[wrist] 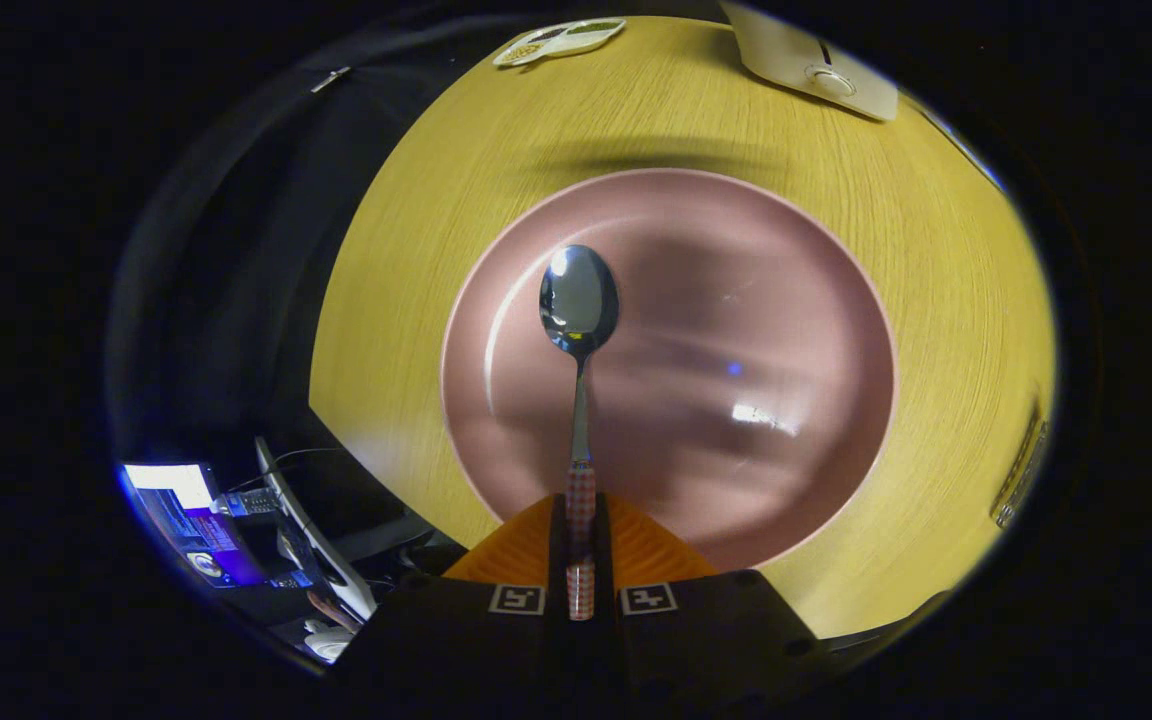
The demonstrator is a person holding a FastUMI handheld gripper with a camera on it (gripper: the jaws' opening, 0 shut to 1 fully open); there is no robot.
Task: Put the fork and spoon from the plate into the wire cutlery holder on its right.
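- Wooden tabletop (416,300), light with a fine grain, carries the scene; dark booth cloth lies beyond its far-left edge.
- Gripper (581,540): both fingers are drawn together on the checked handle of the spoon (579,300), which they clamp from either side.
- Spoon position: the handle runs straight forward from between the fingers, and the polished bowl sits well ahead of them, over the left half of the plate (816,300). Whether the bowl touches the plate or is held just above it cannot be told.
- Plate: one pink round plate lies ahead of and beneath the fingers; its near rim is covered by the fingers.
- Partly cut off: a pale flat device (816,65) with a round button at the far right of the table, and a small divided tray (561,40) at the far edge; the tray's contents are too small to make out.
- Hard to read: a metallic object (1021,470) at the table's right rim is strongly warped and may be wirework, but this cannot be confirmed.
- Off the table, beside the left finger, a lit screen (186,510) and cables sit in shadow.
- Count: one spoon, one plate, one tray, one pale device, one screen.
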